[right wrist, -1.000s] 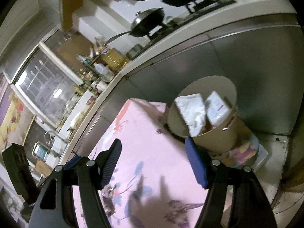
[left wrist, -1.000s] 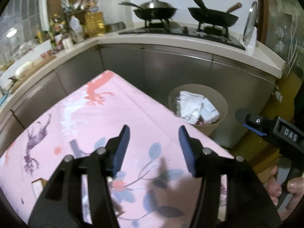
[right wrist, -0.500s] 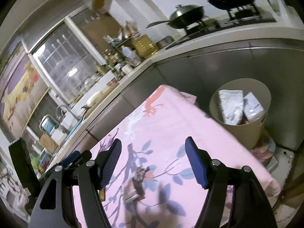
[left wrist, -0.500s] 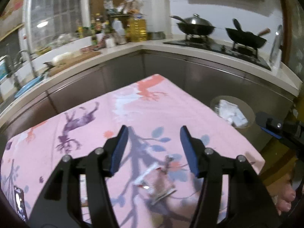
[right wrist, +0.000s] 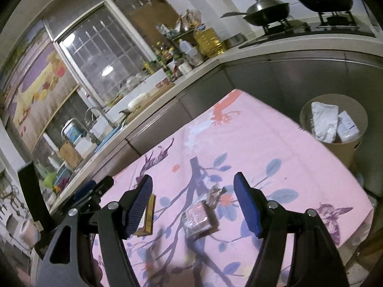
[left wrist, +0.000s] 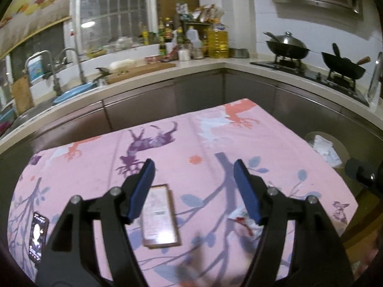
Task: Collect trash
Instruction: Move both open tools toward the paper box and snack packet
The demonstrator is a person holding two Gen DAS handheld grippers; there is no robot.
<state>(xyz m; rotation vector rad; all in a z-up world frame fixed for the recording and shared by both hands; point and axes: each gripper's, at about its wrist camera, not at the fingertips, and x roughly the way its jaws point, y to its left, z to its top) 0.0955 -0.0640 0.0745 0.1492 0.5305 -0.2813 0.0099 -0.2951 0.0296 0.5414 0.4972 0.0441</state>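
A crumpled pink and silver wrapper lies on the pink patterned tablecloth, just below my open right gripper. In the left wrist view the same wrapper shows partly behind the right finger of my open left gripper. A flat brown-framed packet lies under the left gripper and shows edge-on in the right wrist view. The round tan trash bin stands off the table's right edge and holds white paper trash. Both grippers are empty.
A phone lies at the table's left front. The kitchen counter wraps behind the table with a sink, bottles and two woks on the stove. The right gripper's body shows at the right edge.
Both grippers have pulled back and swung left from the bin to over the table. The wrapper, the packet and the phone have come into view.
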